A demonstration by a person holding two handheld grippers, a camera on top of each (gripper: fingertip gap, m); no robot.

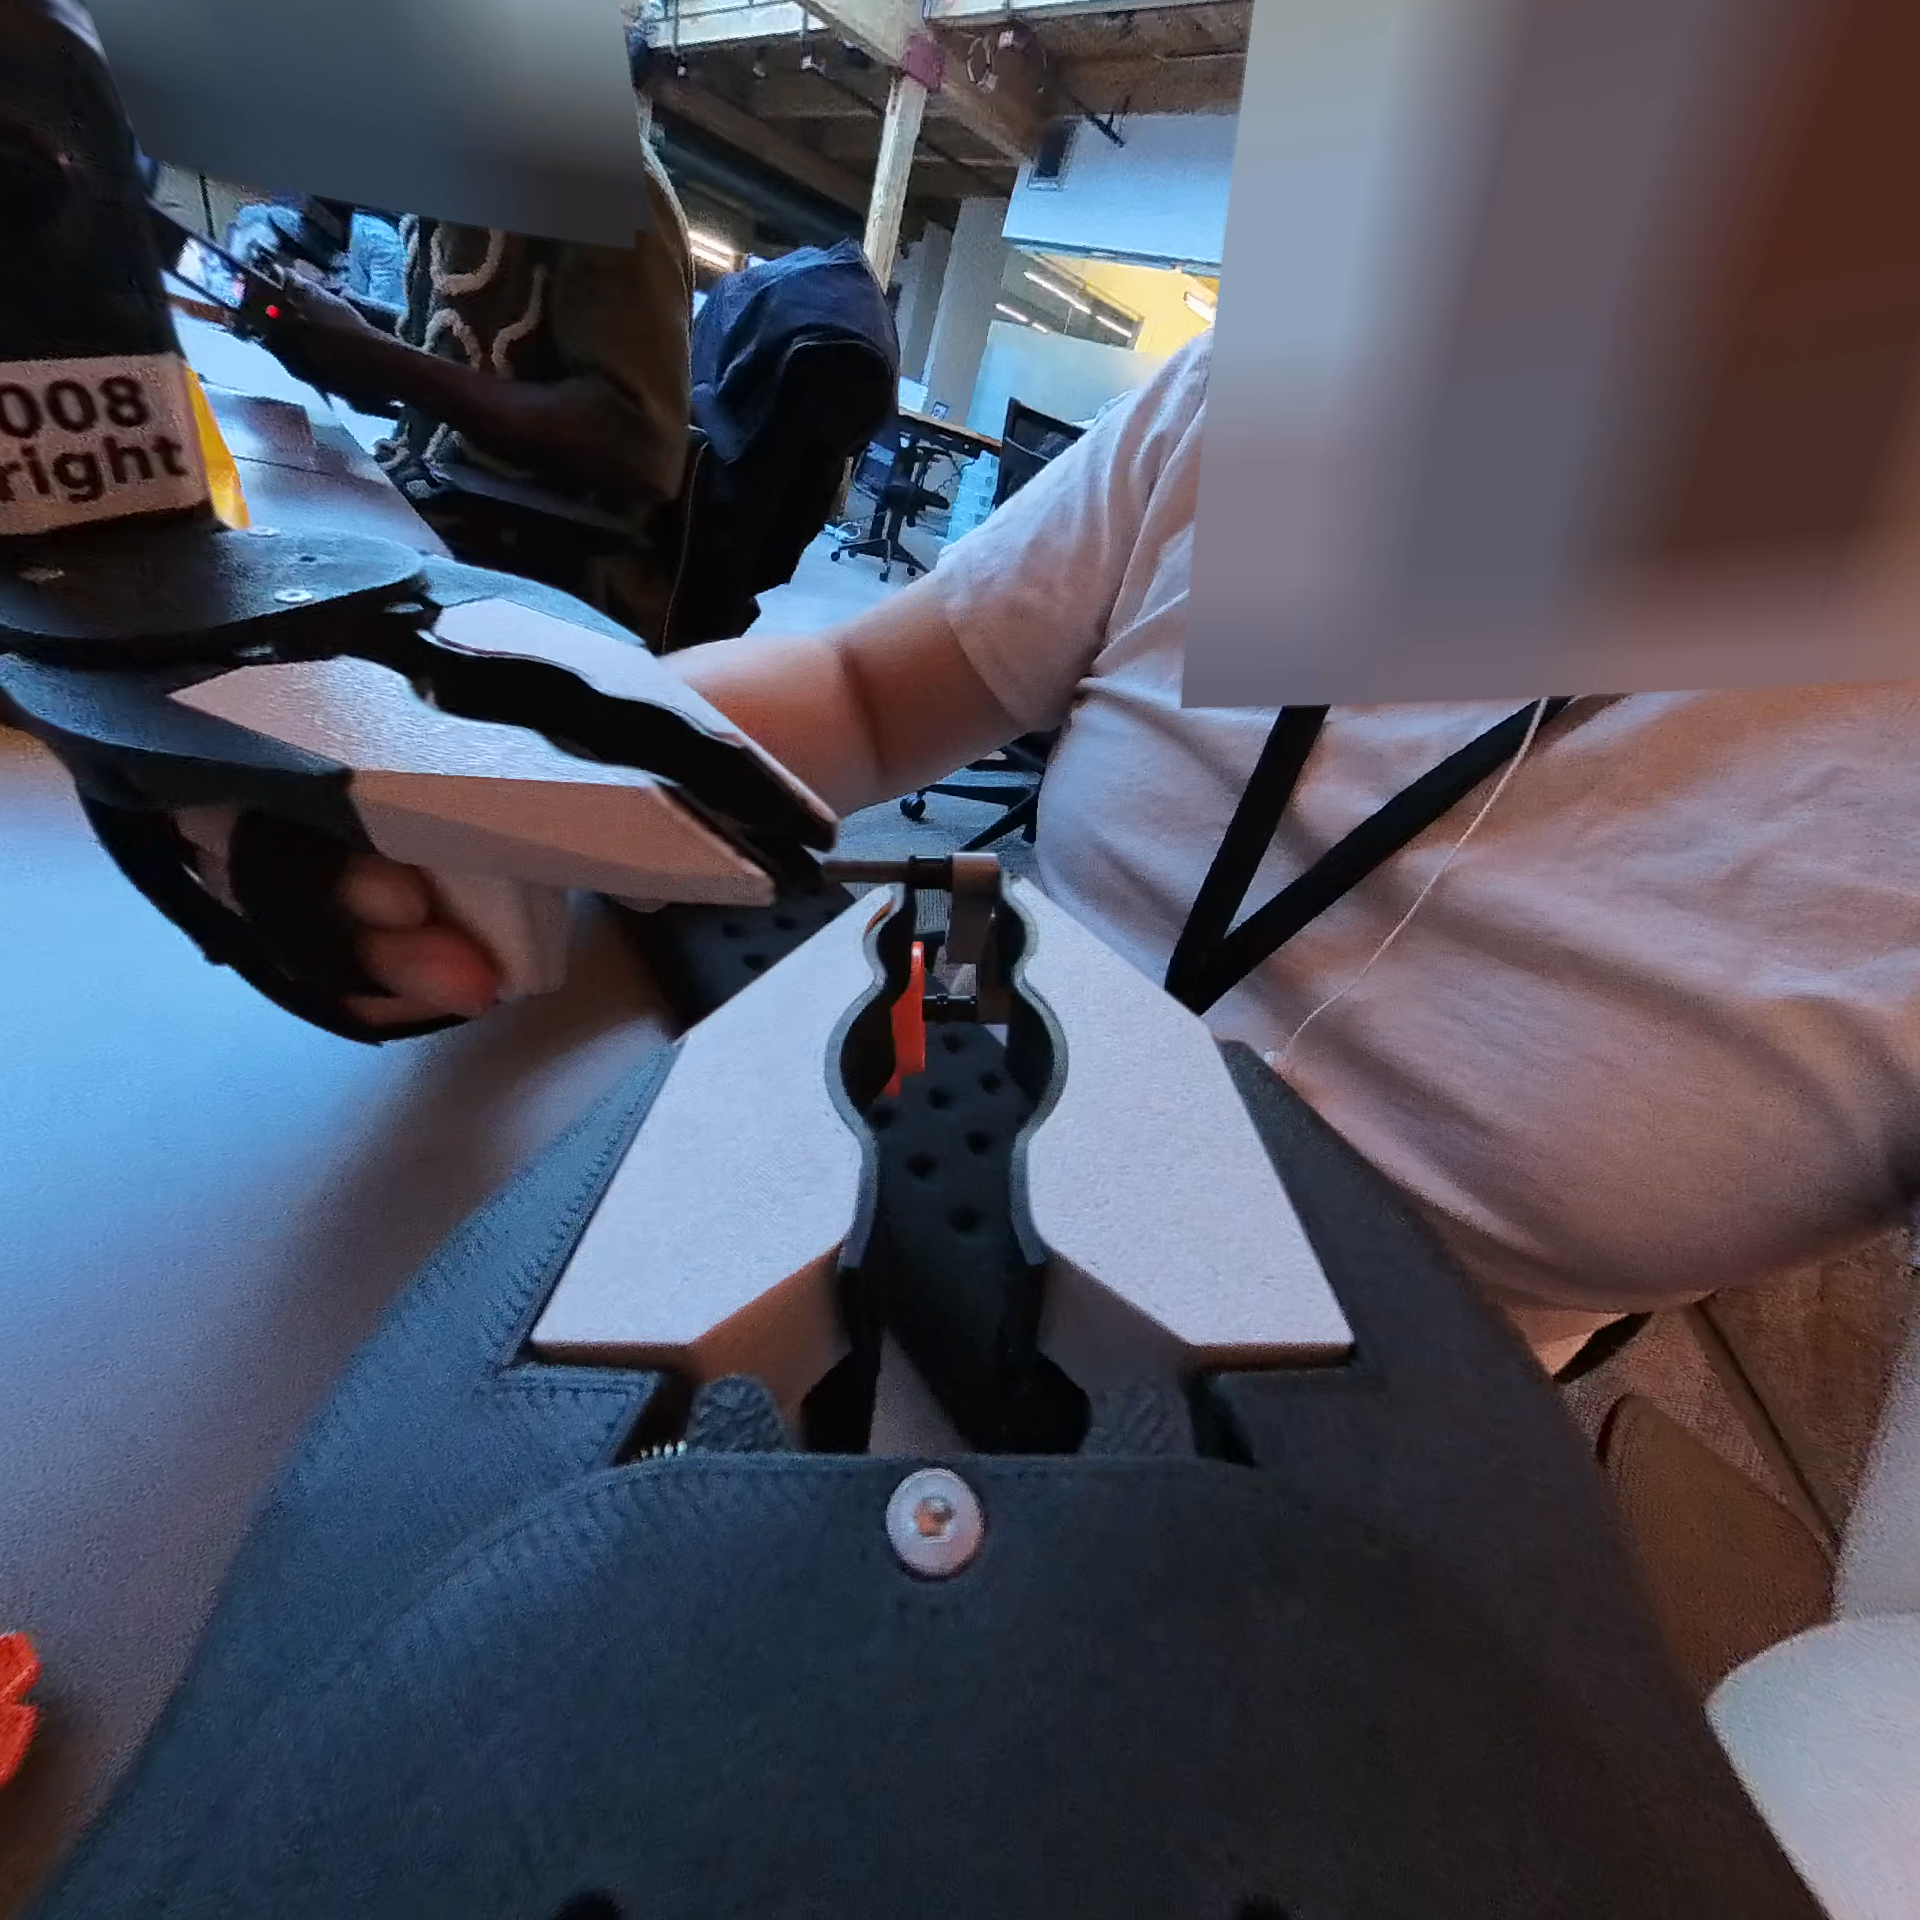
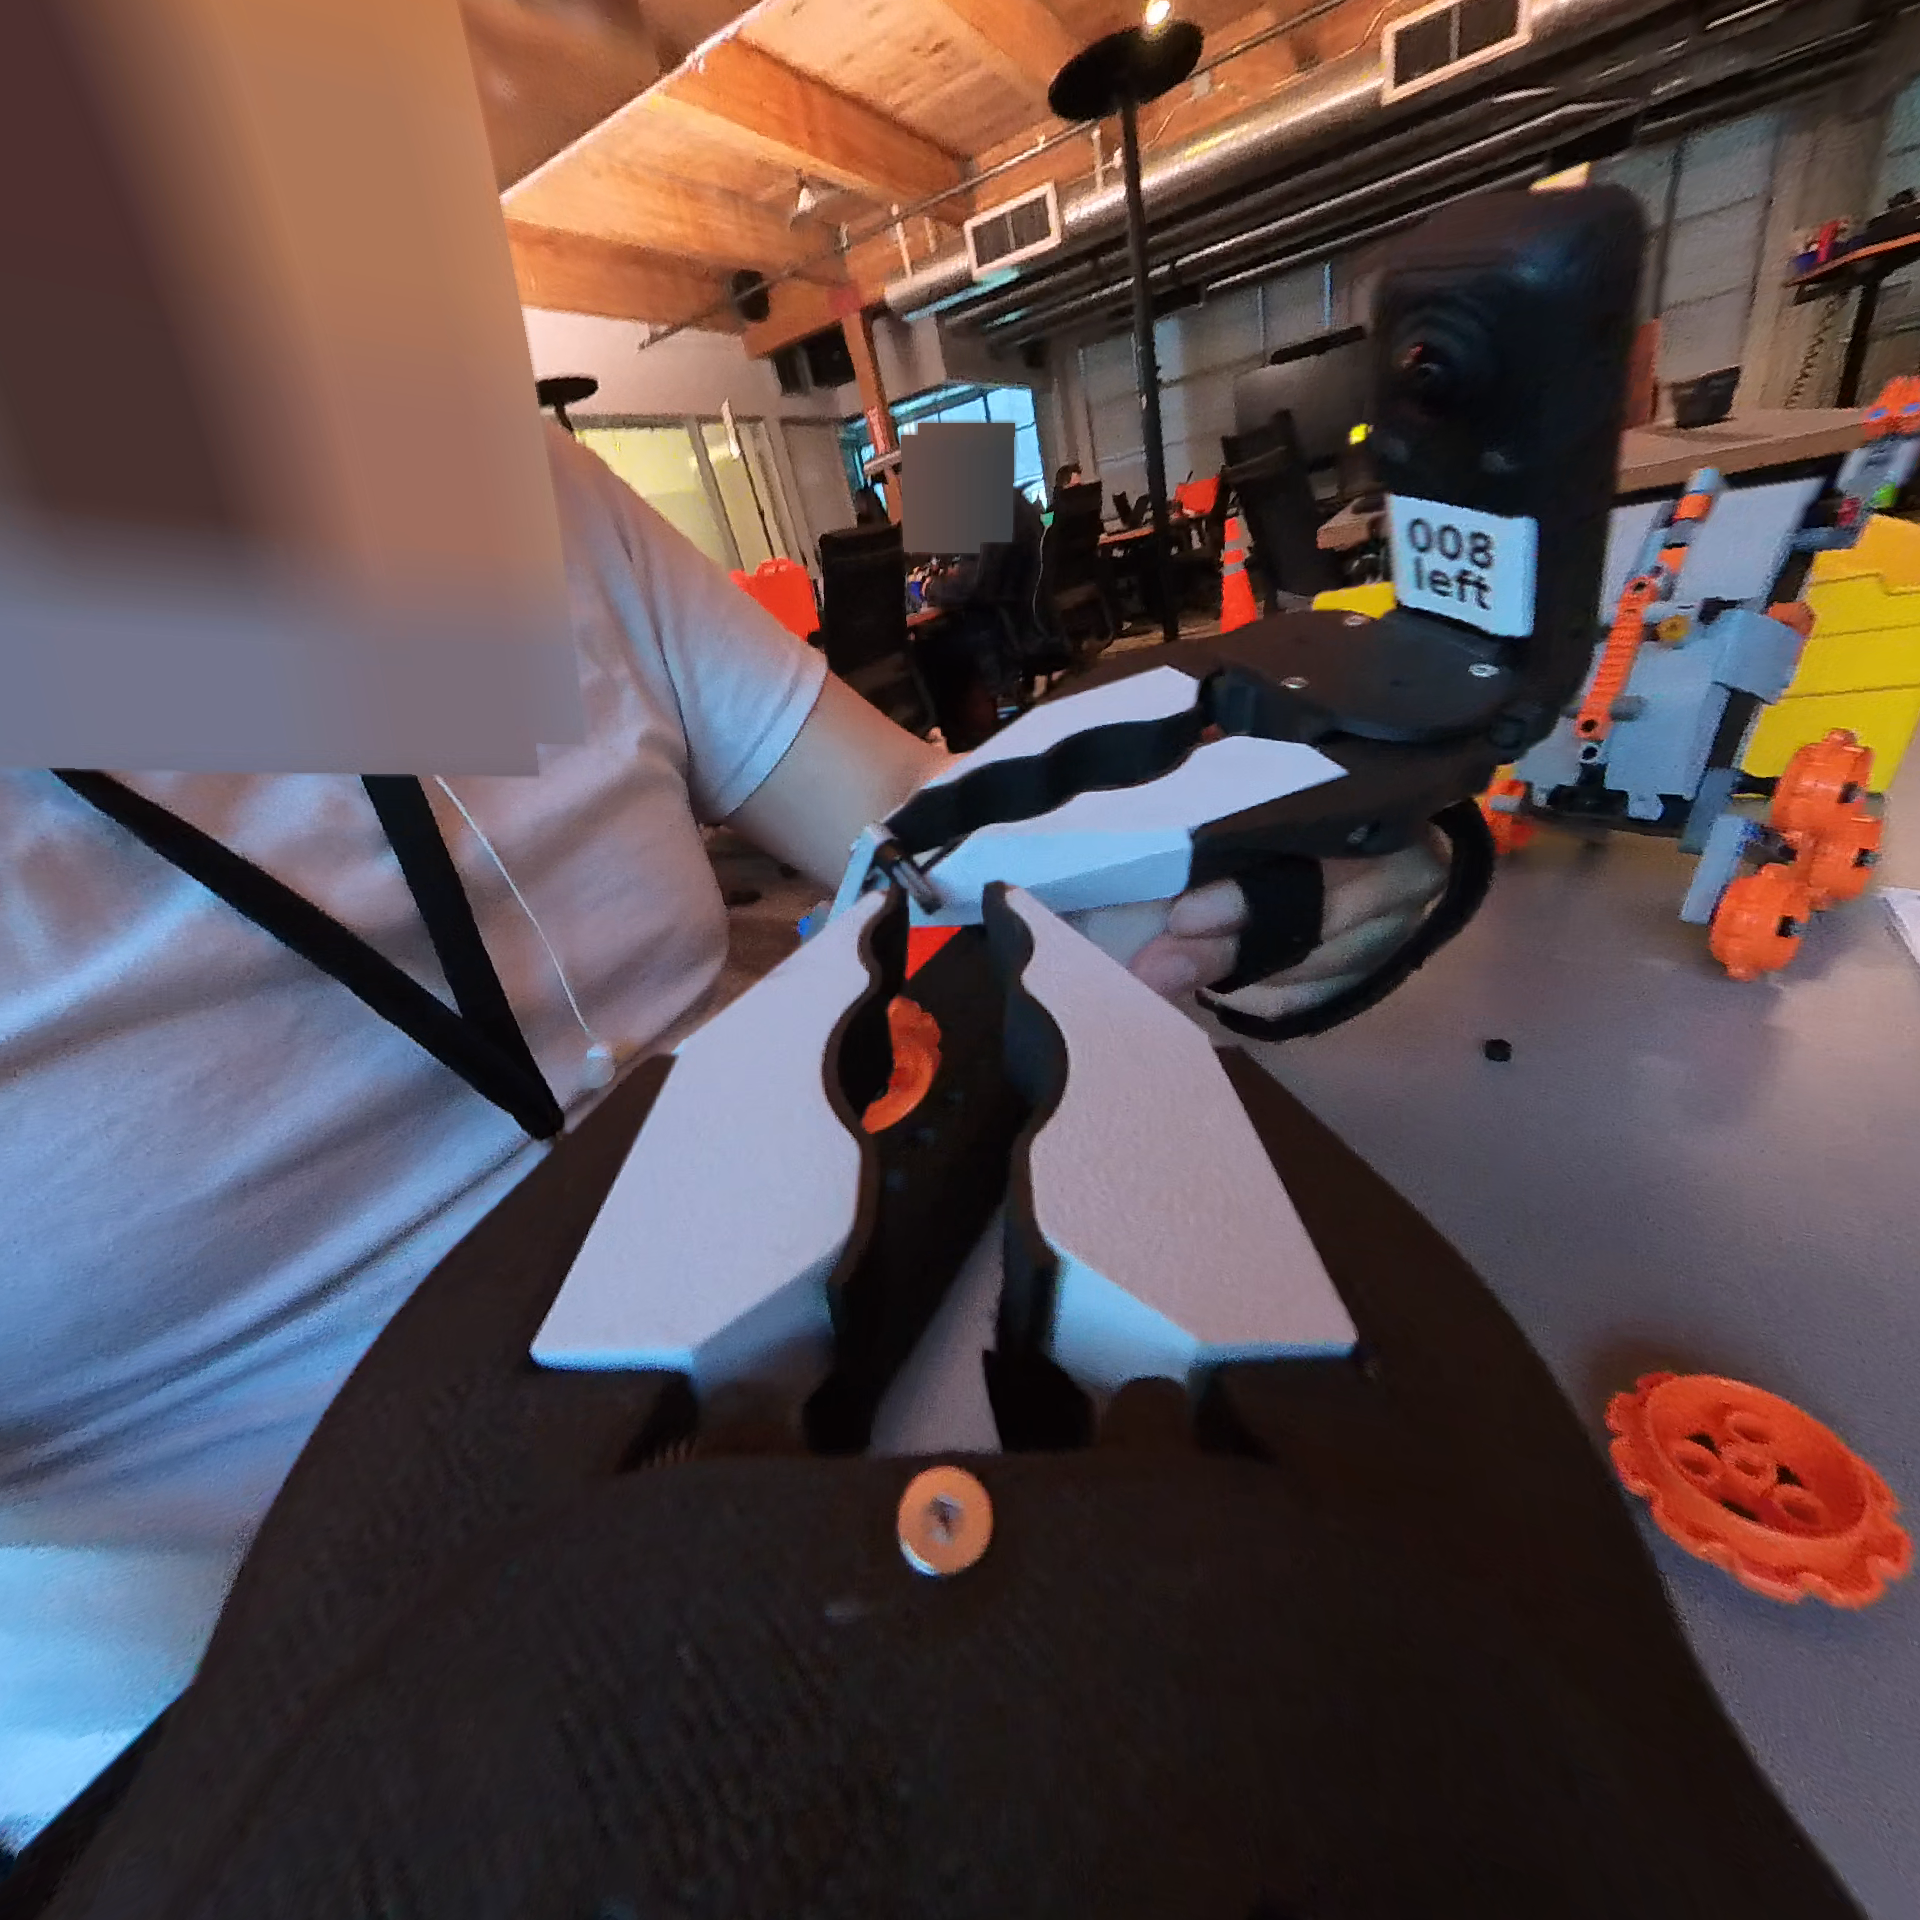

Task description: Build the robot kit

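The left gripper is closed on a small grey angled beam piece carrying a thin dark axle pin. The right gripper pinches that pin's free end, tips closed. An orange toothed plastic wheel sits beneath both grippers; another orange toothed wheel lies on the grey tabletop.

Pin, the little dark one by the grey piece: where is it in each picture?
Left wrist view: just above centre, pin between grey piece and right gripper.
Right wrist view: just above centre, pin poking from the left gripper.
Shared landmark: the black lanyard.
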